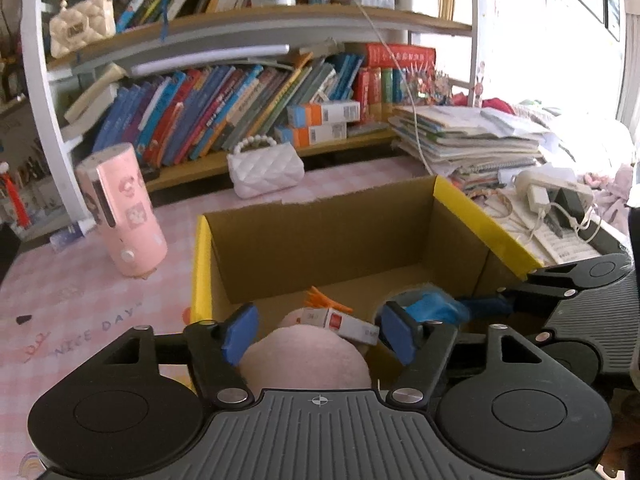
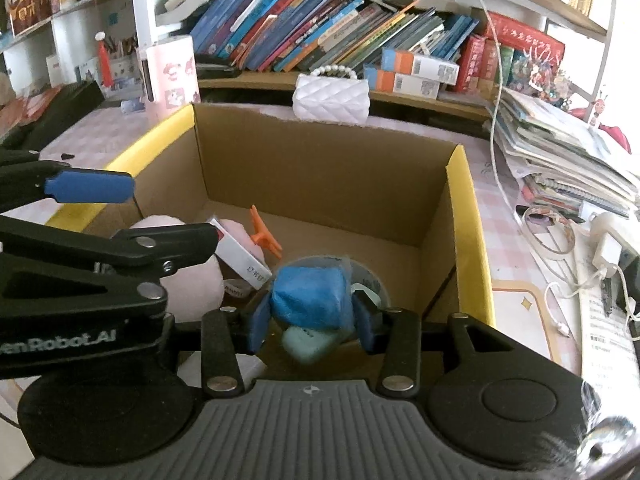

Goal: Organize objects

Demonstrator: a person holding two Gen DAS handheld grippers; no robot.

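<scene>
An open cardboard box [image 1: 480, 220] with yellow taped rims stands on the pink checked table. Inside lie a pink plush [image 1: 304, 356], a small white and red carton [image 1: 344, 322] and an orange clip [image 1: 320, 298]. My left gripper [image 1: 320, 334] hangs open just above the plush and carton, pads clear of both. In the right wrist view my right gripper [image 2: 312, 320] is shut on a blue soft block in clear wrap [image 2: 310, 296], low inside the box [image 2: 464, 200]. Under it lie a mint-coloured item [image 2: 308, 340] and a round clear lid [image 2: 366, 276].
A pink cylinder bottle [image 1: 124, 212] stands left of the box and a white quilted purse [image 1: 266, 168] behind it. Stacked papers [image 1: 468, 136] and a power strip with charger [image 1: 548, 192] crowd the right side. Bookshelves rise at the back.
</scene>
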